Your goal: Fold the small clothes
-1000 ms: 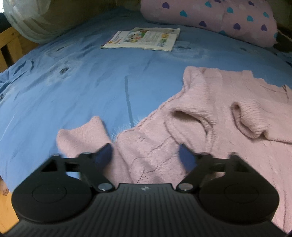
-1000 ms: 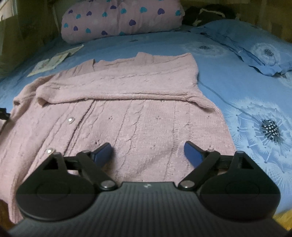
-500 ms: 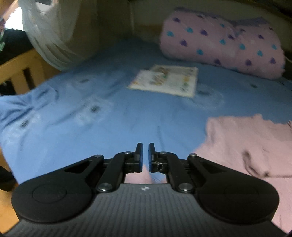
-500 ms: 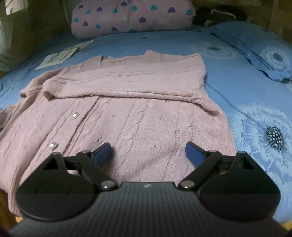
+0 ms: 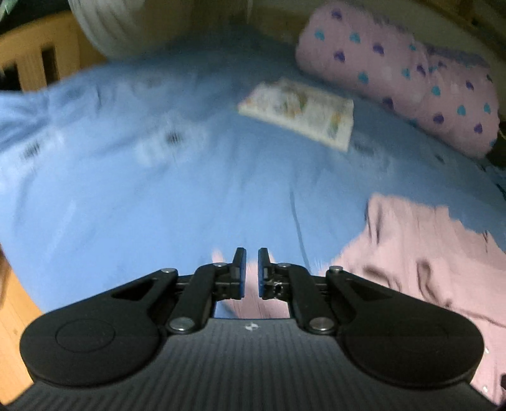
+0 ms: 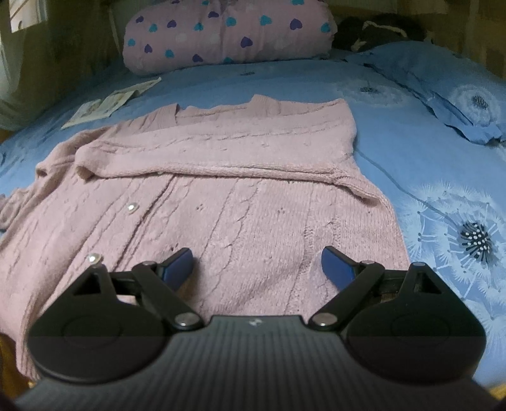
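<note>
— Anything in the left view that the right one lacks?

— Blurred all over, yet shows the left tool (image 5: 251,268) pressed almost together, pinching a pink bit of the cardigan (image 5: 427,253) in the narrow gap between its blue pads. Only the garment's left part there, rumpled, at the right of the frame. Also a wooden frame (image 5: 34,60) past the bed's left edge, and a pale, ribbed white fabric (image 5: 142,22) hanging at the top.

— And the right view?

— Sharp. Takes in nearly the whole cardigan, lying flat and face up on the blue bedsheet (image 6: 395,95), collar toward the far end. One sleeve (image 6: 221,158) folded across the chest, cuff pointing left. Two shiny buttons (image 6: 131,207) down the front. Right tool (image 6: 256,264) spread wide just over the hem, nothing between its pads; touching the knit or not, cannot tell.

— Around the garment?

— A pink pillow with hearts (image 6: 227,31) at the head of the bed, well apart from the collar. A thin booklet (image 5: 300,110) on the sheet between that pillow and the cardigan, off to the left. A blue pillow with dandelion print (image 6: 442,82) at the far right, seen from the right view only. Something dark (image 6: 379,28) behind it, too dim to name.

— In the way of anything?

— Each tool's black body across the bottom of its own view, hiding the nearest cloth. Pinched end of the garment mostly hidden behind the left tool's pads.
</note>
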Demonstrator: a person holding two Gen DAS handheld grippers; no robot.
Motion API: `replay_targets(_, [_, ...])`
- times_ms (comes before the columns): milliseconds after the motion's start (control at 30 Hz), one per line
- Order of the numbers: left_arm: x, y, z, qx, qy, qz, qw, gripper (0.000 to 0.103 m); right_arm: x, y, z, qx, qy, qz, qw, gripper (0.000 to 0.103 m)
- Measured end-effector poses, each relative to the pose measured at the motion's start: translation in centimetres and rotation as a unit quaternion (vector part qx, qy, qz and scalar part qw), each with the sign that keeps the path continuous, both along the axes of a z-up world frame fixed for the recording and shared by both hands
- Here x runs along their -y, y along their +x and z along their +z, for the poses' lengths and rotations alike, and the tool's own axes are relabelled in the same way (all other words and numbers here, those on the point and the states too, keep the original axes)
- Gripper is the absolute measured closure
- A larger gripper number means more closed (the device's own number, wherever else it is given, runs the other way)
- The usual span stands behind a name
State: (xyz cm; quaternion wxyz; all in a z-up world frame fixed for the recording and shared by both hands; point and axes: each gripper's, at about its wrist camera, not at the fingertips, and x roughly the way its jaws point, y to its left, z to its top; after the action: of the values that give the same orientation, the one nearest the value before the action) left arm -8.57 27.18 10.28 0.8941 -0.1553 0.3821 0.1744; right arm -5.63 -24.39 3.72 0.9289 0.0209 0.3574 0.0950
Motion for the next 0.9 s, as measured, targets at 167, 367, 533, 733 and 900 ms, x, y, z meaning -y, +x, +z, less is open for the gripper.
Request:
replay_targets(167, [-0.1,0.3,-2.9,-0.052,-0.066,-0.037,0.9958,0.085,0.1,-0.2,0.2,0.000,-0.006,0.005,1.000,0.014])
replay_targets(367, [1.2,0.2,-3.8,-0.040,-0.089,-0.074,0.9924,0.032,0.0,-0.2,0.7,-0.004,-0.014,0.005,1.000,0.015])
replay_targets(533, [1.7,1.1,-4.7,-0.079,-0.029,-0.065,0.9944,0.030,0.0,-0.4,2.1,0.015,-0.006,0.006,1.000,0.015])
replay_targets(733, [2.2,0.6,-5.2,-0.079,-0.020,-0.056,0.9951,0.024,-0.5,-0.6,2.6,0.024,0.007,0.022,0.999,0.015])
replay_targets(900, [2.7,0.8,-5.0,-0.060,-0.019,-0.051,0.9967,0.049,-1.7,-0.4,2.6,0.028,0.011,0.041,0.999,0.015])
